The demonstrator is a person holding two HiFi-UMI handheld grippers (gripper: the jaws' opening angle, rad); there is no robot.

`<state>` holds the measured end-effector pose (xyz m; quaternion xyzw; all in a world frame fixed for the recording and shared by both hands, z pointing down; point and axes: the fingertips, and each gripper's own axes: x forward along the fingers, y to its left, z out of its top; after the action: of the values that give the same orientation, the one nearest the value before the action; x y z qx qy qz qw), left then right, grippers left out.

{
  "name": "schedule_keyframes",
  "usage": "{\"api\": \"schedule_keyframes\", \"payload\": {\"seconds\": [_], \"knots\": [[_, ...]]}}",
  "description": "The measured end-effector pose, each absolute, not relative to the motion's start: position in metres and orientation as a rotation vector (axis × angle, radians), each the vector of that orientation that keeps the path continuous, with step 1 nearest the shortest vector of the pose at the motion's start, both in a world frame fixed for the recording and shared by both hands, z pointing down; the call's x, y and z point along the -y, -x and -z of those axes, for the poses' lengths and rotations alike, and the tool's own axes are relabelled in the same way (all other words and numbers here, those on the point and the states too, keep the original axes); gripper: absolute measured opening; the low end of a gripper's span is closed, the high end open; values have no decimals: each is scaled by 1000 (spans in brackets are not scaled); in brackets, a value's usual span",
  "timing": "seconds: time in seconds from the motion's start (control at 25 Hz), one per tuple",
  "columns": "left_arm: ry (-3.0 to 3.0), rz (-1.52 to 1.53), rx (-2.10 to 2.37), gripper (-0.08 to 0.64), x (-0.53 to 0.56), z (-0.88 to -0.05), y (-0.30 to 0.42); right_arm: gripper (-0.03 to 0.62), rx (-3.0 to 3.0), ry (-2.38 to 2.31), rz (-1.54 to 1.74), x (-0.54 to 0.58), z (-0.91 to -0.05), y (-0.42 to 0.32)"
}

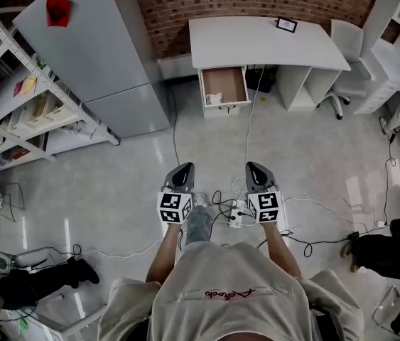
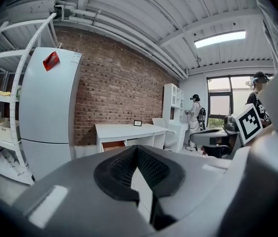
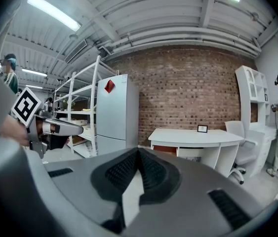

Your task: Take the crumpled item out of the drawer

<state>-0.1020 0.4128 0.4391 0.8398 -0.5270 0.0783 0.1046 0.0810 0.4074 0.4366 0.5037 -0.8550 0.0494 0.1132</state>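
Observation:
The white desk [image 1: 263, 41] stands against the brick wall, far ahead of me. Its top left drawer [image 1: 224, 85] is pulled open, showing a brown bottom. A small white crumpled item [image 1: 214, 99] lies at the drawer's front left corner. I hold both grippers side by side in front of my chest, well short of the desk. The left gripper [image 1: 183, 168] and the right gripper [image 1: 253, 166] both point toward the desk with jaws closed to a tip and nothing between them. The left gripper [image 2: 138, 148] has the open drawer [image 2: 113, 144] beyond it, and the right gripper [image 3: 139, 151] faces the desk [image 3: 198, 136].
A grey fridge [image 1: 100, 55] and white shelving [image 1: 15, 112] stand to the left. An office chair [image 1: 345, 48] and a white cabinet [image 1: 398, 20] are to the right. A power strip [image 1: 236, 217] and cables lie on the floor between my grippers. Other people stand at both sides.

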Motion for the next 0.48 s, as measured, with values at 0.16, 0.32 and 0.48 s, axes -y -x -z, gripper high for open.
{"api": "schedule_keyframes", "payload": {"seconds": [0.16,0.32,0.48], "knots": [[-2480,-231,1506,9,-363,-443,114,12,2470,-1504,-159,-361,-437,-68],[-2503,-224,1446,9,-307,-437,124,12,2440,-1531,-154,-309,-426,-51],[-2559,-249,1385,9,-254,-433,131,12,2416,-1568,-144,-256,-417,-36]]}}
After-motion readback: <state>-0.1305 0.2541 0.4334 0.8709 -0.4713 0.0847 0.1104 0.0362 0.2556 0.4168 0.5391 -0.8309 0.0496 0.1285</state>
